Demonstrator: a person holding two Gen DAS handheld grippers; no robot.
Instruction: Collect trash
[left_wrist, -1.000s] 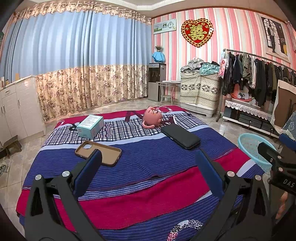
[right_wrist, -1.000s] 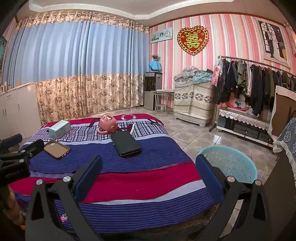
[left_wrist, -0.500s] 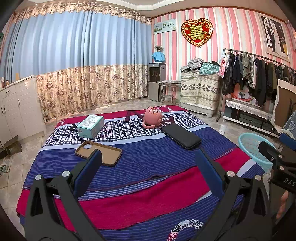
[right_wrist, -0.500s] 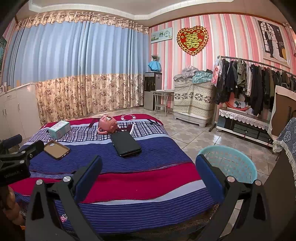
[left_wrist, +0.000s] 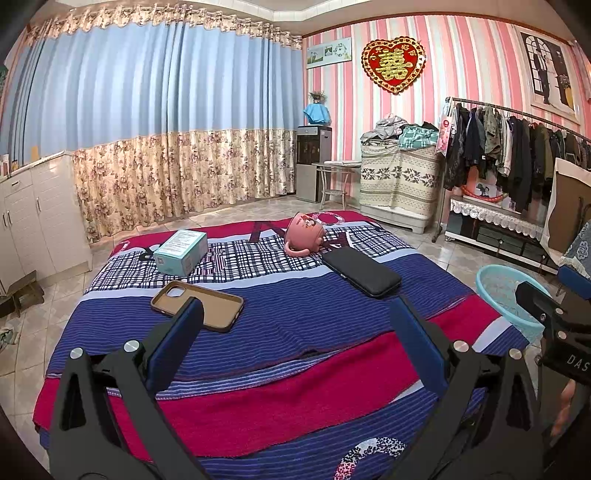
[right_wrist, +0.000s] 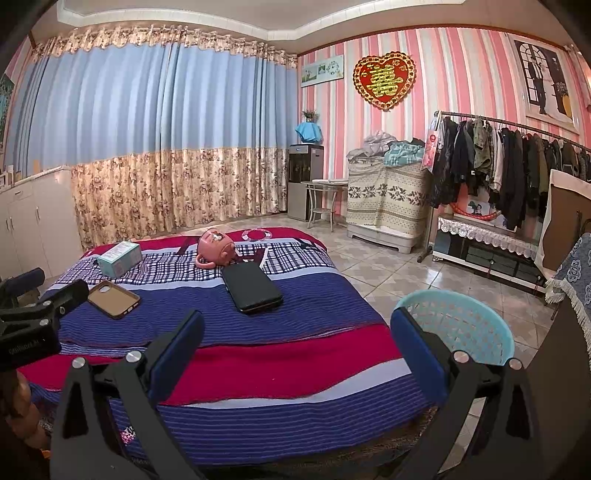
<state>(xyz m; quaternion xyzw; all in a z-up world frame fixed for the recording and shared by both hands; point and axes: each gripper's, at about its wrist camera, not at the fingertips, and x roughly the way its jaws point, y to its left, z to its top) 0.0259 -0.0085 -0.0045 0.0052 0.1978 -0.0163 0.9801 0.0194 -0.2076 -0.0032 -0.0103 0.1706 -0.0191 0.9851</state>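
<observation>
On a low surface under a striped red and blue blanket lie a teal box, a pink mug on its side, a brown phone case and a flat black case. A light blue plastic basket stands on the floor at the right. My left gripper is open above the blanket's near part, holding nothing. My right gripper is open too, between blanket and basket.
White cabinets line the left wall, with curtains behind. A clothes rack, a low stand, a covered chest, a small table and a water dispenser fill the right side. Tiled floor surrounds the blanket.
</observation>
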